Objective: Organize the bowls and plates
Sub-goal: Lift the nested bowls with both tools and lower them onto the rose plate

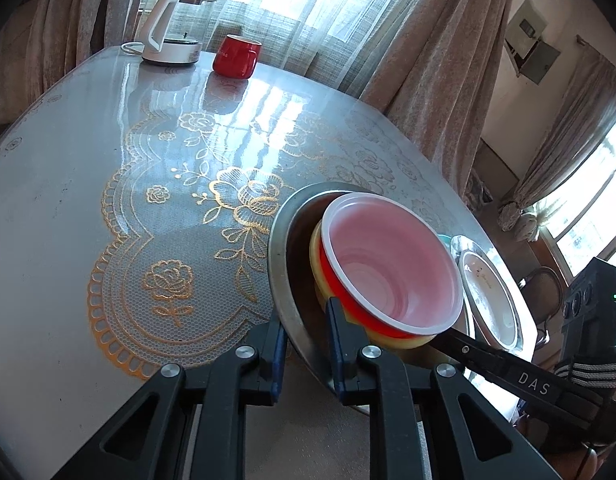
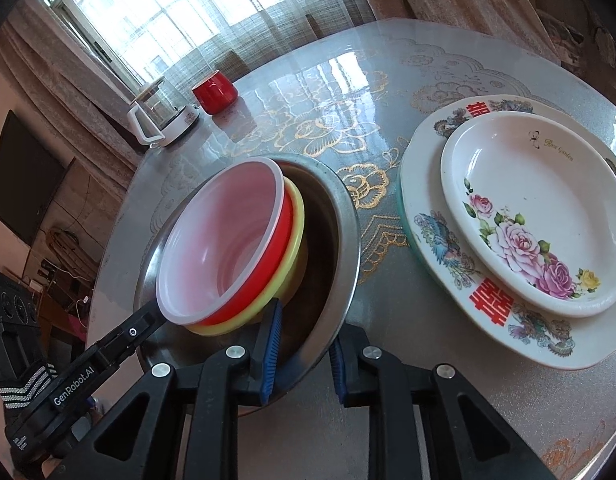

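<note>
Steel basin (image 2: 344, 240), on the table (image 2: 388, 320) at the 8 o'clock side of the plates, holds a tilted red bowl (image 2: 264, 256) nested in a yellow bowl (image 2: 292, 248). Left gripper (image 1: 306, 328) straddles the basin's near rim, one finger inside, one outside; right gripper (image 2: 304, 344) does likewise; whether either set of jaws presses the rim cannot be told. Rose plate (image 2: 536, 208) lies on a larger patterned plate (image 2: 436, 240). At 11 o'clock: red mug (image 2: 215, 92), kettle (image 2: 164, 120).
</note>
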The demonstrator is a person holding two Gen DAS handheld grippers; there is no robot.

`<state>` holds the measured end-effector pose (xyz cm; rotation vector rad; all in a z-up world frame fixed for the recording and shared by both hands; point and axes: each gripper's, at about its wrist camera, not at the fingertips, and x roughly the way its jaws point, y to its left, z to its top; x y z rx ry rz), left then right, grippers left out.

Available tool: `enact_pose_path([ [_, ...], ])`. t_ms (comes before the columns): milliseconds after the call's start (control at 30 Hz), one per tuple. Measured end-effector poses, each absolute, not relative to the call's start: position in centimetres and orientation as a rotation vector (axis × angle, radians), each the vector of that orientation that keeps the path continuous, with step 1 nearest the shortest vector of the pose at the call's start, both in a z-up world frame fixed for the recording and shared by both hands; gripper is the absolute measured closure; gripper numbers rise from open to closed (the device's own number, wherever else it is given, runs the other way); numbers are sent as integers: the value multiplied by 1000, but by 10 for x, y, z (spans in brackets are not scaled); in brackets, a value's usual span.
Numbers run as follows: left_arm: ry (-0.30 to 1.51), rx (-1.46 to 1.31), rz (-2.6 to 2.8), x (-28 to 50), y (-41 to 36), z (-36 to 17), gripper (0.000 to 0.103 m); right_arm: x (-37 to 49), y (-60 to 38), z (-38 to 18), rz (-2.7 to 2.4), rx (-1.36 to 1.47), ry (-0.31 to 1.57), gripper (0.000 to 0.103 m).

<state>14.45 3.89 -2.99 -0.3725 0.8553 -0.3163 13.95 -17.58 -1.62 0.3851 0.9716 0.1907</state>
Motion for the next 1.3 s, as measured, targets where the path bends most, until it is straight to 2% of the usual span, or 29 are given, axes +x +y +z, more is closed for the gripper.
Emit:
enact_pose_path([
  [567, 744, -321, -359, 132, 18, 8, 83, 119, -195, 17, 197, 385, 852, 81],
  [1000, 716, -279, -473, 142, -55, 31, 81, 95, -254, 50, 95, 383, 742, 81],
  [1300, 728, -232, -561, 157, -119, 30, 81, 84, -308, 51, -11, 423, 711, 81],
])
